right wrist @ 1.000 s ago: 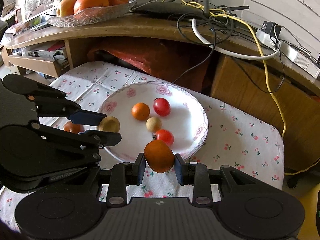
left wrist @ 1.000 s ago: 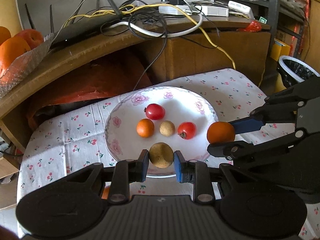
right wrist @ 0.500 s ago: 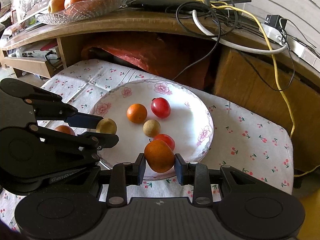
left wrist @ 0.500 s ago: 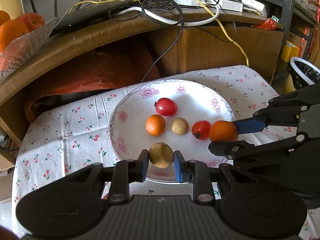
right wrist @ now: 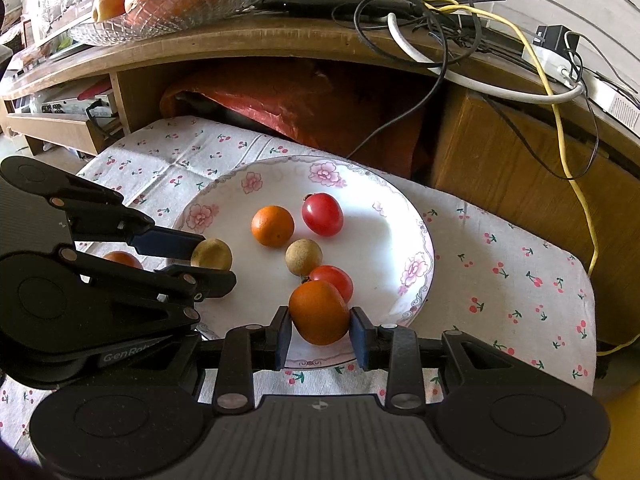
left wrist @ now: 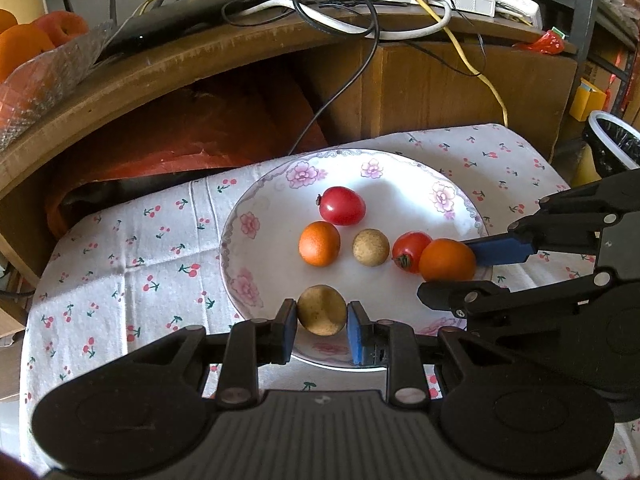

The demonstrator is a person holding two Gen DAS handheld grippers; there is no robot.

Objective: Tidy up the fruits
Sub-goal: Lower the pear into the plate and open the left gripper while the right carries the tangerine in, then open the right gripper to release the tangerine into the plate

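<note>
Two grippers carry fruit over the plate (left wrist: 256, 264): left gripper (left wrist: 322, 316) clamps a tan fruit (left wrist: 322, 315) above the near rim; right gripper (right wrist: 318, 314) clamps an orange fruit (right wrist: 319, 312) touching a red tomato (right wrist: 334, 278). Bare plate remains at the far right.

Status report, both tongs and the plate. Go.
Left tongs shut on tan fruit. Right tongs shut on orange fruit. Both over plate; four fruits there. Nothing blocking.
</note>
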